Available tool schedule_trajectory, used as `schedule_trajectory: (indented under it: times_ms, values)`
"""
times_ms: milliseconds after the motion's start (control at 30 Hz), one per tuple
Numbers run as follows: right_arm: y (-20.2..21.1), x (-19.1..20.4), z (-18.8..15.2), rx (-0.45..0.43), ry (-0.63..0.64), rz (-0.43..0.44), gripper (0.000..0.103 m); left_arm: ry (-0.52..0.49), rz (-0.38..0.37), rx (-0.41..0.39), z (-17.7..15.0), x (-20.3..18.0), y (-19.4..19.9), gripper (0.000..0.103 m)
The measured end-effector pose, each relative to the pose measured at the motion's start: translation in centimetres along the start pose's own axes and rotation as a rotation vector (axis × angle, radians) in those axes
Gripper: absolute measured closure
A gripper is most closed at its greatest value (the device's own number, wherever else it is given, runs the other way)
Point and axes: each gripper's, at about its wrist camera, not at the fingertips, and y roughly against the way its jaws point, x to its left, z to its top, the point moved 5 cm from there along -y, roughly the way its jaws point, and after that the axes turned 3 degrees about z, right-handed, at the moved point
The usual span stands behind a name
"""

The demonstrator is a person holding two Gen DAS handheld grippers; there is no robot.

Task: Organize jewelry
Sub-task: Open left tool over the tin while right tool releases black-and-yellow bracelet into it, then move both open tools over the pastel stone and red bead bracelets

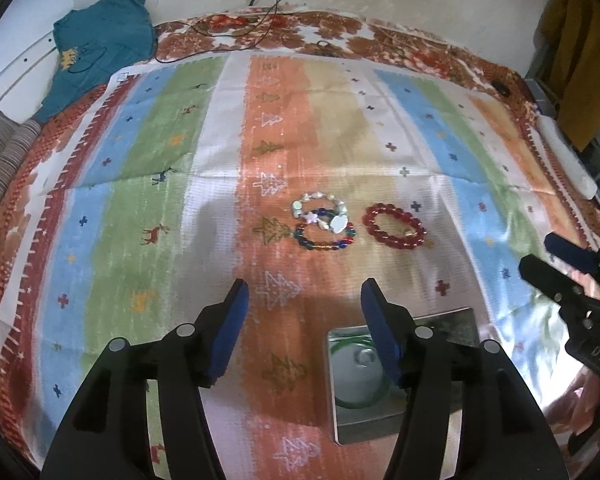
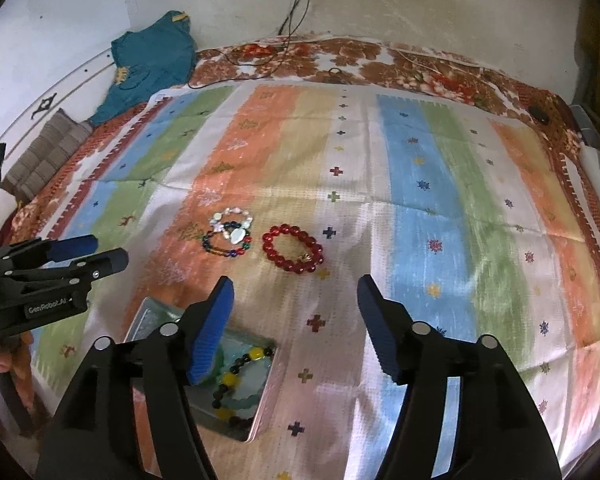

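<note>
— Where's everything?
— Both my claws, left [image 1: 304, 308] and right [image 2: 296, 304], gape wide, empty. Red bracelet [image 2: 292, 253] lies beside two overlapping ones [image 2: 228, 236], beyond the tin [image 2: 262, 408].
— Risk?
— Grabbing the overlapping pair could drag both.

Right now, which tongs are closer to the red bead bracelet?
Right, I think. The right tongs hang open just short of the red bead bracelet; the left tongs are open, beside the tray, farther left.

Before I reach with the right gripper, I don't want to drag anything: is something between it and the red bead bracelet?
Nothing visible. Only bare striped cloth lies between the open right gripper and the red bead bracelet. The tray sits nearer, off to its left.
</note>
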Motion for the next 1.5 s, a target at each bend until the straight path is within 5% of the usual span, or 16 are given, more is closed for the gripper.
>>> schedule_trajectory:
  times_ms: [767,933,1500]
  values:
    - [-5.6,-1.8,2.3,0.065,-0.026,-0.012,0.033,-0.033,0.049,0.027,2.7,0.4,-5.3,0.036]
    - [-6.9,-1.9,2.1,0.086,-0.015,-0.019,0.030,0.007,-0.028,0.057,3.2,0.5,-7.0,0.035]
    - [-11.6,-2.2,2.6,0.156,-0.007,-0.015,0.029,0.037,0.002,0.111,4.9,1.7,-12.0,0.034]
